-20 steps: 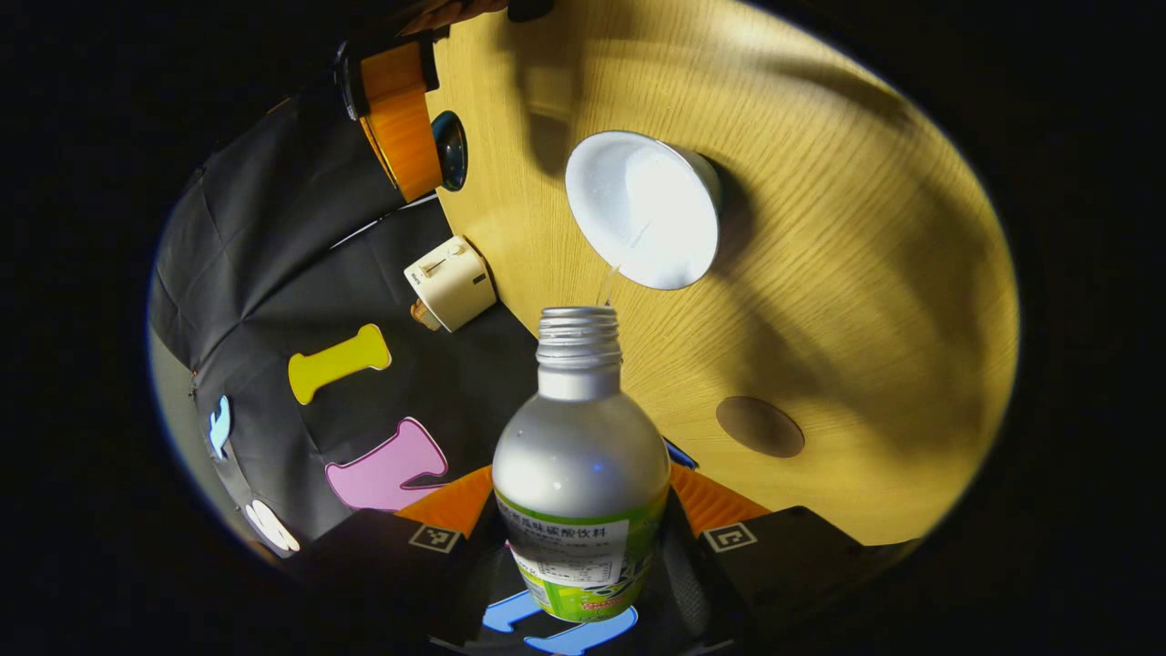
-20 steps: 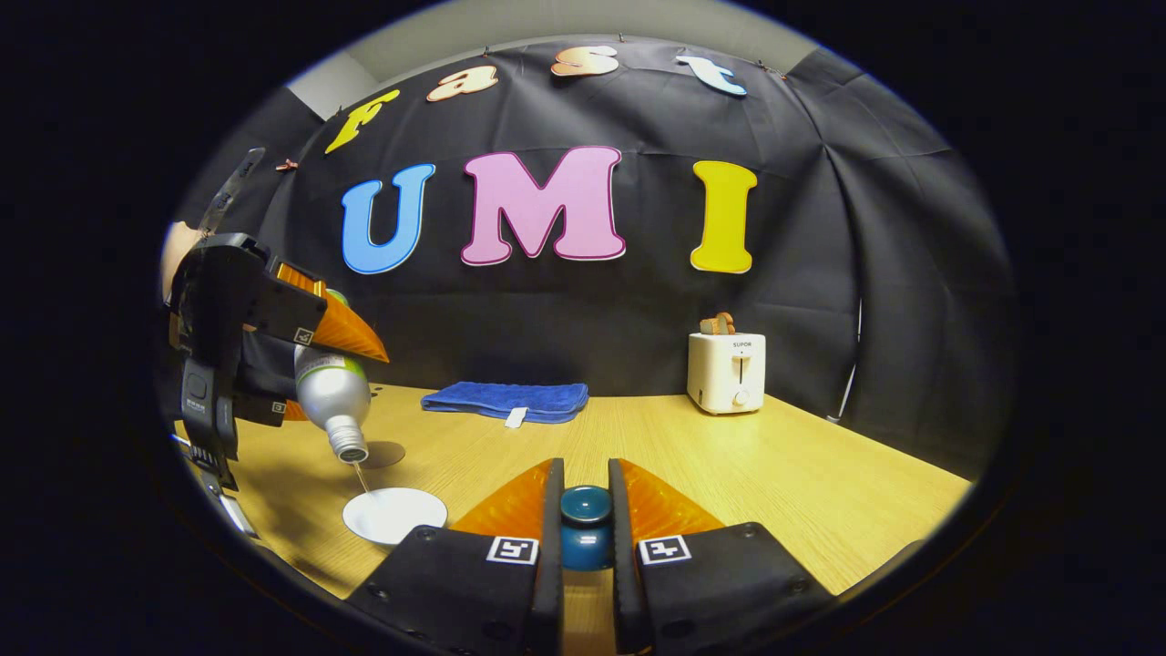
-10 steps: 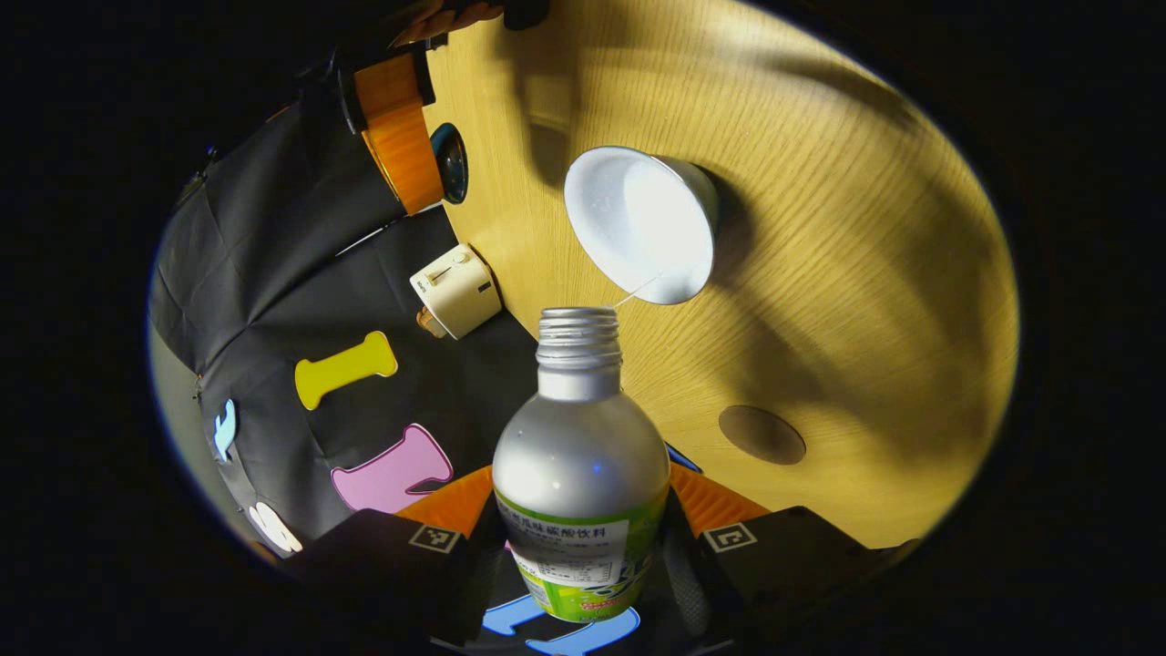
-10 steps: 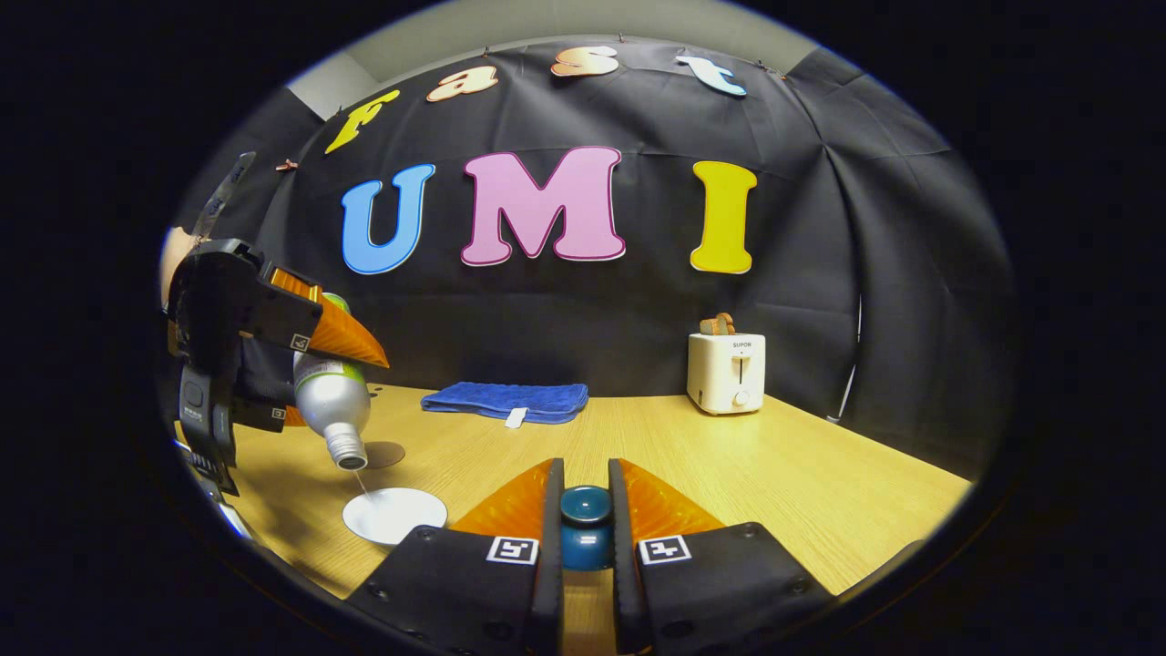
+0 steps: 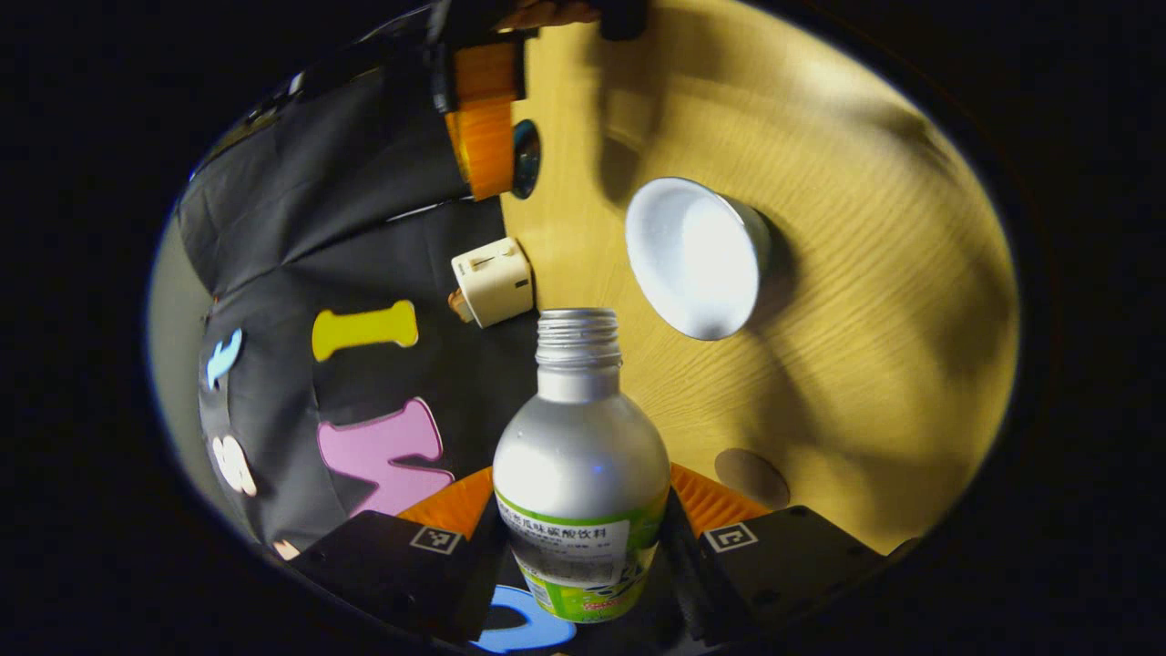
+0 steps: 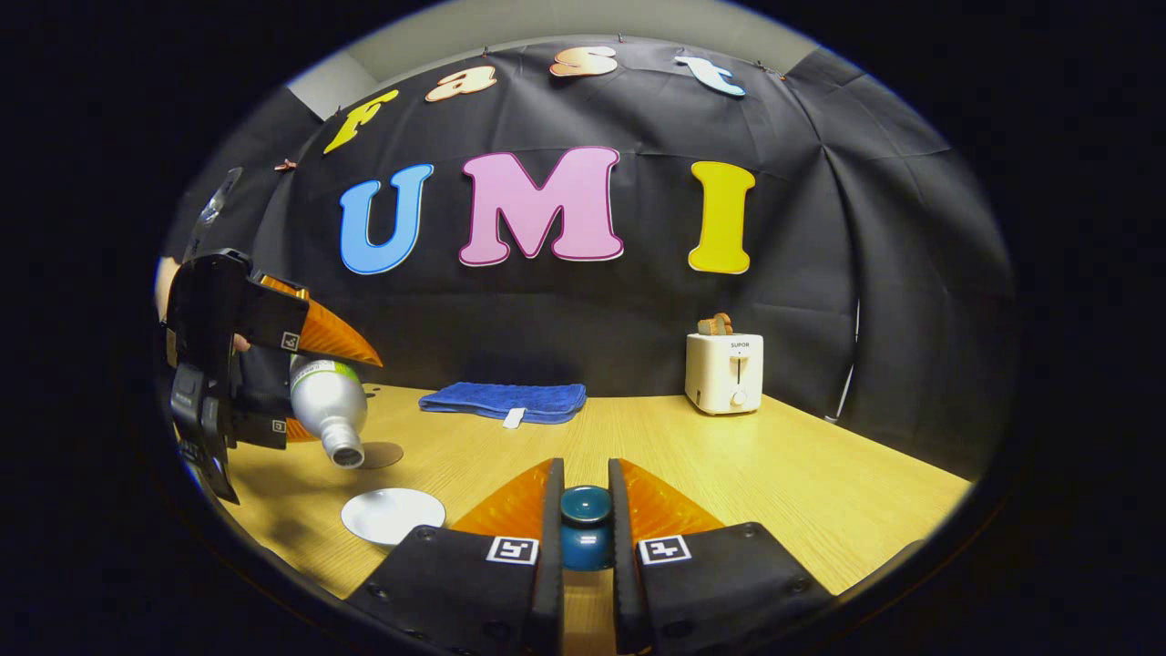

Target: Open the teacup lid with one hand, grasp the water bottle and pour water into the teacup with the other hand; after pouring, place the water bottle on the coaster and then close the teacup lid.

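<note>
In the left gripper view the left gripper (image 5: 583,538) clamped the water bottle (image 5: 580,474), its stream into the teacup (image 5: 697,257) now stopped; in the right gripper view the right gripper (image 6: 584,510) pinched the teacup lid (image 6: 585,527).

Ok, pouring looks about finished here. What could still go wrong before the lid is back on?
1. The uncapped water bottle is tilted mouth-down in the left tongs; carried like that to the coaster, it could dribble on the table.
2. The coaster is small and beside the teacup; a skewed set-down could tip the bottle or knock the cup.
3. The right tongs hold the lid by its knob alone; it could slip or land off-centre.
</note>
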Tool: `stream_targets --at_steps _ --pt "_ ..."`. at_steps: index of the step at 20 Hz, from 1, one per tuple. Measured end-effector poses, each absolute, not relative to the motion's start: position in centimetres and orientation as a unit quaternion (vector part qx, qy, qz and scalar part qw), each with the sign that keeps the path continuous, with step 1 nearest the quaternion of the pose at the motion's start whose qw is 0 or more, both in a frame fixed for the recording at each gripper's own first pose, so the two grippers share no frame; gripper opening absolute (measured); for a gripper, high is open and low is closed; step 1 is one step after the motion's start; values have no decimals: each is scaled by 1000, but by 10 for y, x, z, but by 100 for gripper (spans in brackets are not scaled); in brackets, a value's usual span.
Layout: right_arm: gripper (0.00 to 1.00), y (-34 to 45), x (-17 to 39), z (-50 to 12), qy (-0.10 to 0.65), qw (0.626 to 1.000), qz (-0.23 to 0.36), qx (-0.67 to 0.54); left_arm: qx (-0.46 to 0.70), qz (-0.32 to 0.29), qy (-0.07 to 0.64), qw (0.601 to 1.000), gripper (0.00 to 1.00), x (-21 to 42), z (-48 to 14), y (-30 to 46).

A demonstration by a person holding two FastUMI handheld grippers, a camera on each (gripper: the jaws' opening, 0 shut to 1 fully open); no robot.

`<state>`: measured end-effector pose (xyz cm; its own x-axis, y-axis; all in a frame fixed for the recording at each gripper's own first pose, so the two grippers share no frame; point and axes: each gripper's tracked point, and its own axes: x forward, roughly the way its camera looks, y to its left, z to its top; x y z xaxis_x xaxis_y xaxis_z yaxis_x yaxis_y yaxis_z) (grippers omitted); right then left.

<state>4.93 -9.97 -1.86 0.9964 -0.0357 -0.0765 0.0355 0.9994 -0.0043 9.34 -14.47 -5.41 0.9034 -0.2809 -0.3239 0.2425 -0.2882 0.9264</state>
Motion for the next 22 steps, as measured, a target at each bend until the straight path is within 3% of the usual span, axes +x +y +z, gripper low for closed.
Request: stream_targets --at_steps 6,11,13,16,22 --pt "25 -100 50 -19 38 999 -18 -1 544 -184 6 819 81 93 -46 -133" --pt "25 -100 50 -19 38 999 -18 -1 282 -120 17 952 80 112 -38 -119" --pt "25 -100 50 -19 38 999 -18 -1 167 -99 19 981 80 121 -47 -116" --pt "25 -100 50 -19 38 999 -18 -1 26 -98 25 995 80 119 -57 -117" --pt "25 -99 50 -19 38 999 -18 -1 -36 -84 28 995 80 116 -57 -113"
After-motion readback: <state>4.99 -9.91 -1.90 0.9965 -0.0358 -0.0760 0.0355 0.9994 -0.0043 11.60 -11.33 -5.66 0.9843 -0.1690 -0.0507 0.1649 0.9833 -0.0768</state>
